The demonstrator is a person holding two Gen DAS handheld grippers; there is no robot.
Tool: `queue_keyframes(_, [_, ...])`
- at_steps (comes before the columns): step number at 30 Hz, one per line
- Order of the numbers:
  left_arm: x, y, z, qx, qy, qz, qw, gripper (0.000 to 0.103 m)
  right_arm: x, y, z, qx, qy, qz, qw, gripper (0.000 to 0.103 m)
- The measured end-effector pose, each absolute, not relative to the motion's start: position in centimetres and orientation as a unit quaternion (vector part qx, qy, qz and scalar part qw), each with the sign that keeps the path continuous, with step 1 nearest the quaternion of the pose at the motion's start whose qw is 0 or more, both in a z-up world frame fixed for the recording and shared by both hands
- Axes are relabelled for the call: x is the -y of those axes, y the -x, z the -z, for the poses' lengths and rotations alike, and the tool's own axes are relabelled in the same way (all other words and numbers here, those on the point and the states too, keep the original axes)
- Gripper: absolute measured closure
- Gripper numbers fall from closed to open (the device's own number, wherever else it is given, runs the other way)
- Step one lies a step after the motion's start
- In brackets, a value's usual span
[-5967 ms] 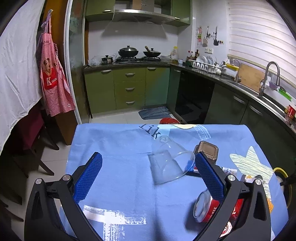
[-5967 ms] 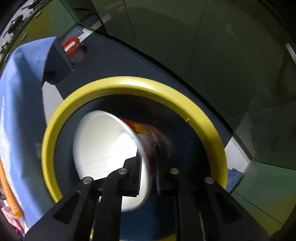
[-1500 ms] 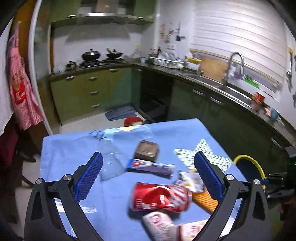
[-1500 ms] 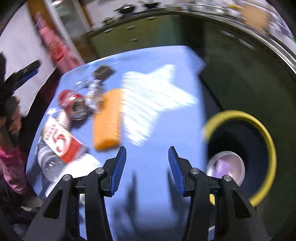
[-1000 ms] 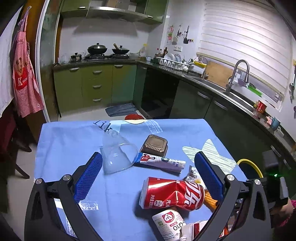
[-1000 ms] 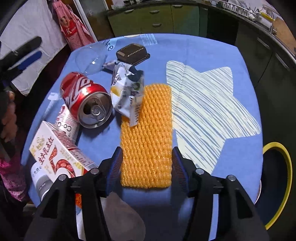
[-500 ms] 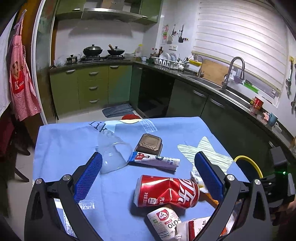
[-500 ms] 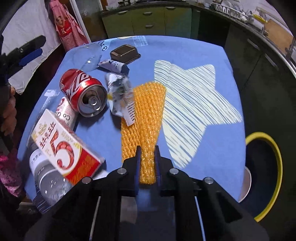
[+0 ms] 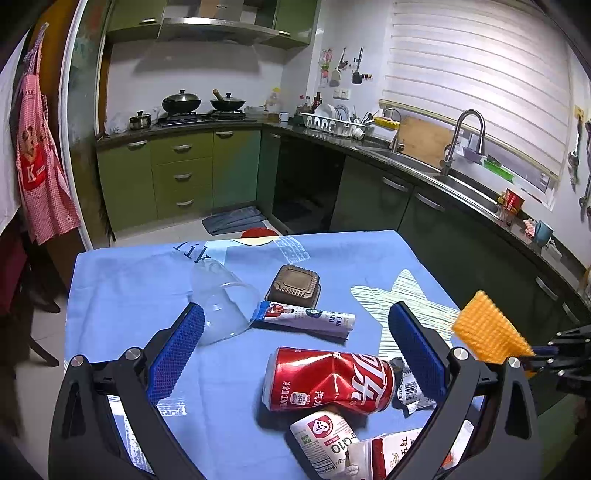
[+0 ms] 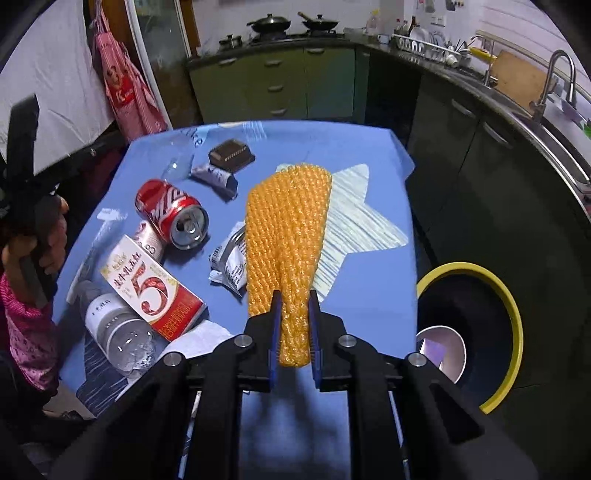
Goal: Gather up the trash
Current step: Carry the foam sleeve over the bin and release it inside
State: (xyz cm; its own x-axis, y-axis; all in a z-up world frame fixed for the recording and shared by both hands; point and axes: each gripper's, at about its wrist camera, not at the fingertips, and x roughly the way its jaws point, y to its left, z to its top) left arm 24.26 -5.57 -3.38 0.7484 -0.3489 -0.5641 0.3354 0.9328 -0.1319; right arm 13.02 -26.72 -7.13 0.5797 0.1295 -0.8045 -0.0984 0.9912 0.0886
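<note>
A kitchen under artificial light. Green cabinets [image 9: 181, 173] line 2 walls beneath a dark countertop [image 9: 399, 155] — 2 lidded woks [image 9: 203, 100] sit on the stove under a steel range hood [image 9: 218, 31]. A curved faucet [image 9: 461, 136] stands by white blinds [image 9: 476, 81]. A red checked apron [image 9: 40, 162] hangs left — the floor [image 9: 155, 236] is pale tile.

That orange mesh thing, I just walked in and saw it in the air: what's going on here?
A person is clearing trash off the blue-clothed table. The right tool has just closed on one end of the orange foam net and holds it off the cloth, with the yellow-rimmed bin at the table's edge. The left tool hangs open above the red can, holding nothing.
</note>
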Motion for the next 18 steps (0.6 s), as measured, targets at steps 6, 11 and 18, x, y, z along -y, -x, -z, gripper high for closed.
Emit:
queue_keyframes(6, [5.6,-24.2,3.3,-0.303,0.01,0.185,0.935,0.005,30.0,-11.6,5.8,-0.435,-0.042,-0.022,0.899,0.09])
queue_keyframes(11, [6.0,-23.7,2.9,-0.298,0.001,0.19,0.935,0.005,35.8,-11.0,7.6,-0.448,-0.08,0.049,0.889,0.09])
queue_keyframes(18, [7.7,-22.7,2.4,-0.308,-0.02,0.207,0.928,0.005,42.8,-11.3,13.8,-0.494,-0.127,0.13,0.85,0.088])
